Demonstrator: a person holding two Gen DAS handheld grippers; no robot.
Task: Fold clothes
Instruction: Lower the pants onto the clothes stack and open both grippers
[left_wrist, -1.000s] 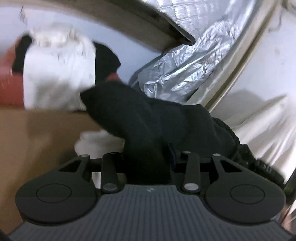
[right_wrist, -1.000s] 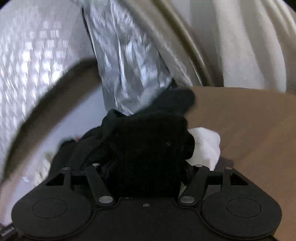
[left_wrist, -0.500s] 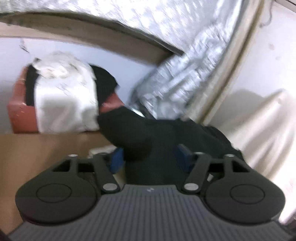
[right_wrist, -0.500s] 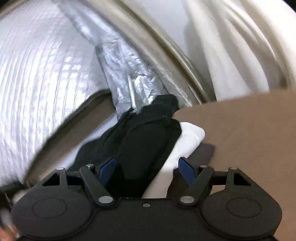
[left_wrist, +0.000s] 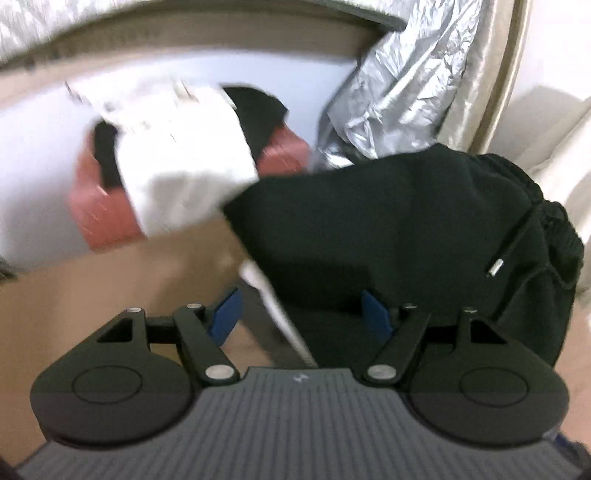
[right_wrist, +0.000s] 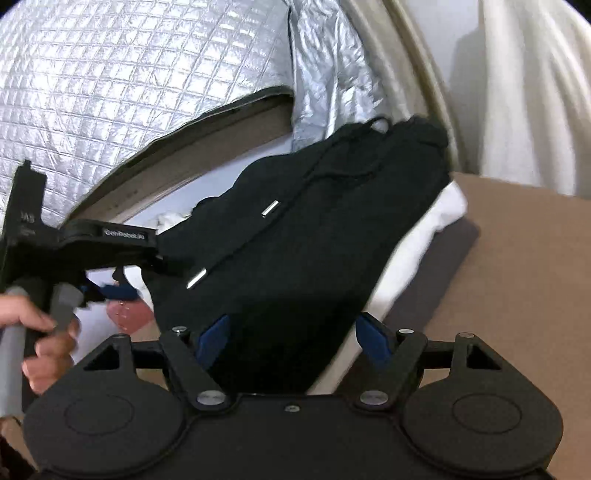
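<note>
Left wrist view: we are holding our left gripper (left_wrist: 300, 314) spread wide, pinching nothing; the black garment (left_wrist: 399, 236) is lying folded on the brown table (left_wrist: 92, 295).
Right wrist view: our right gripper (right_wrist: 291, 332) is spread too, straddling the garment atop a white cloth (right_wrist: 439, 210).
Risk: the cord tips (right_wrist: 196, 277) are dangling loosely; they may be snagging fingers and undoing the fold.

White lettering "GenRobot.AI" is showing on the left gripper (right_wrist: 110, 291) body (its last letters blurring); nothing else is reading clearly.
</note>
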